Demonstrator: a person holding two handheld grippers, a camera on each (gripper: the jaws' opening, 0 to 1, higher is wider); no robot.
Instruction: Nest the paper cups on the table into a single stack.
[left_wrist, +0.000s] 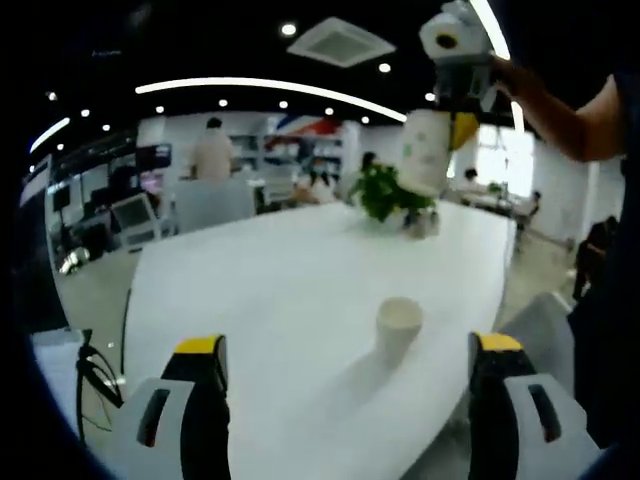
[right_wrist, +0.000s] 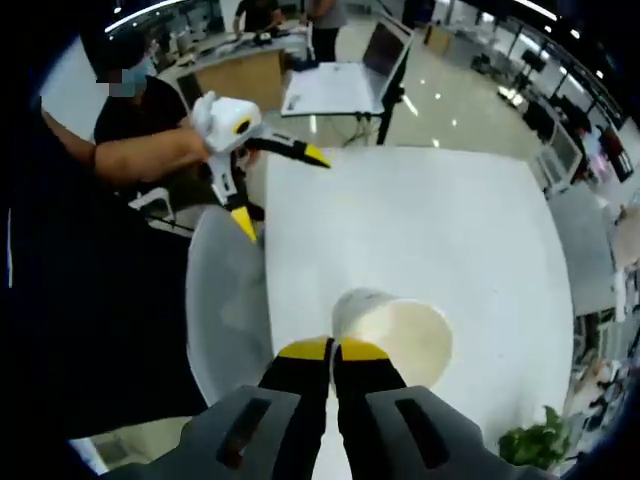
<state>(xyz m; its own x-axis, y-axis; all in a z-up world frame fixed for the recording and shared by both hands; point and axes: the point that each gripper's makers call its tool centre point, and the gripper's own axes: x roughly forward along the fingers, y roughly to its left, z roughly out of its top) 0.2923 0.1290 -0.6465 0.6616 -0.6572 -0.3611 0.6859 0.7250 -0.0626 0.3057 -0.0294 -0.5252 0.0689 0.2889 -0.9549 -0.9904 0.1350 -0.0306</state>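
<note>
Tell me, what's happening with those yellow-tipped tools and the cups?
A person is stacking paper cups with two hand-held grippers. The right gripper has its fingers pinched shut on the rim of one paper cup and holds it high above the white table. A second cup stands upright on that table, ahead of the left gripper, whose fingers are open and empty.

1. Big white table (left_wrist: 290, 290), glossy top.
2. A leafy green potted plant (left_wrist: 385, 192) sits near the table's far end in the left gripper view; in the right gripper view it peeks in by the lower right corner (right_wrist: 535, 440).
3. An open laptop (right_wrist: 350, 80) sits on a stand just past the table's far edge.
4. Office behind: desks, monitors (left_wrist: 130, 212), ceiling lights, someone standing (left_wrist: 212, 155) with their back turned.
</note>
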